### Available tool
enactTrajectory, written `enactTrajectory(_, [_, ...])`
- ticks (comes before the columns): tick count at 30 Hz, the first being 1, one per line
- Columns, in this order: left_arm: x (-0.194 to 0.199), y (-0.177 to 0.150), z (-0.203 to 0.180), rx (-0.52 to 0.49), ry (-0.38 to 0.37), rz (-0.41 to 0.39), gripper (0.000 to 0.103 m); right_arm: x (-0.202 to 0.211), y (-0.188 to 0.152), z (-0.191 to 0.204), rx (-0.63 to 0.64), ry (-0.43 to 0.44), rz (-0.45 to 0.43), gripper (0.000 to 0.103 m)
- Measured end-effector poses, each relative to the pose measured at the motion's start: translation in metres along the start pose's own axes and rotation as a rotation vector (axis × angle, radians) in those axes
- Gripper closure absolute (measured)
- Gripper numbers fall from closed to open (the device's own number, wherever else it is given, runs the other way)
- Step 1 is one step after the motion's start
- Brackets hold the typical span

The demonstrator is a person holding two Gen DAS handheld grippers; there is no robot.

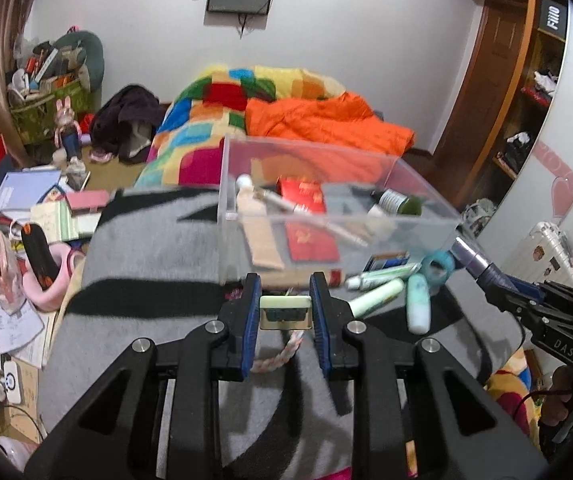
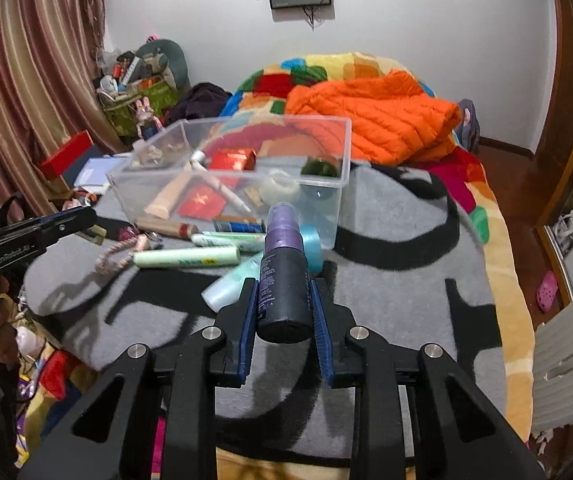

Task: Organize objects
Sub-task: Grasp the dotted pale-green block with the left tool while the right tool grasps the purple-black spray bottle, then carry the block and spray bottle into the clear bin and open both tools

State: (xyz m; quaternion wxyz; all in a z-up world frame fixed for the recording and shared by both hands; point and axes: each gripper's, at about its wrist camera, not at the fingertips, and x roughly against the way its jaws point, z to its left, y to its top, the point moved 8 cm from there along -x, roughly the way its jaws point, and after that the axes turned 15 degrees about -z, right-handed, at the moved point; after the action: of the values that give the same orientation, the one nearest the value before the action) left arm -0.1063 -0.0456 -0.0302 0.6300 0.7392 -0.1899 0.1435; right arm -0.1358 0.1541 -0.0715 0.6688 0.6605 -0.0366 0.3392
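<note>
A clear plastic box (image 1: 426, 184) stands on the grey blanket and holds red booklets, a beige tube, a pen and a green jar; it also shows in the right wrist view (image 2: 342, 152). My left gripper (image 1: 285, 300) is shut on a small cream-coloured case with a braided strap (image 1: 285, 312), held above the blanket in front of the box. My right gripper (image 2: 285, 300) is shut on a dark spray bottle with a purple cap (image 2: 284, 276), held above the blanket. Pale green tubes (image 2: 186, 258), a light blue bottle (image 1: 419, 304) and a blue tape roll (image 1: 440, 266) lie before the box.
An orange jacket (image 2: 374, 120) and a patchwork quilt (image 1: 206, 128) lie behind the box. Books, papers and pink items (image 1: 38, 216) clutter the floor at left. A wardrobe (image 1: 518, 92) and suitcase (image 1: 542, 252) stand at right. The blanket's front edge is near me.
</note>
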Motion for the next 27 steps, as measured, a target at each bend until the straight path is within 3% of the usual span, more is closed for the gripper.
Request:
enactTrajectory(7, [-0.001, 0.034, -0.013, -0.024, -0.012, -0.071, 0.079, 0.001, 0.037, 0.014, 0.009, 0.035, -0.088, 0.079])
enactTrajectory(13, [-0.015, 0.060, -0.016, -0.021, -0.014, -0.101, 0.079, -0.025, 0.068, 0.026, 0.039, 0.054, -0.121, 0.079])
enactTrajectory(27, [-0.092, 0.049, -0.010, 0.013, -0.021, 0.024, 0.079, -0.119, 0.066, 0.043, -0.012, 0.092, 0.029, 0.079])
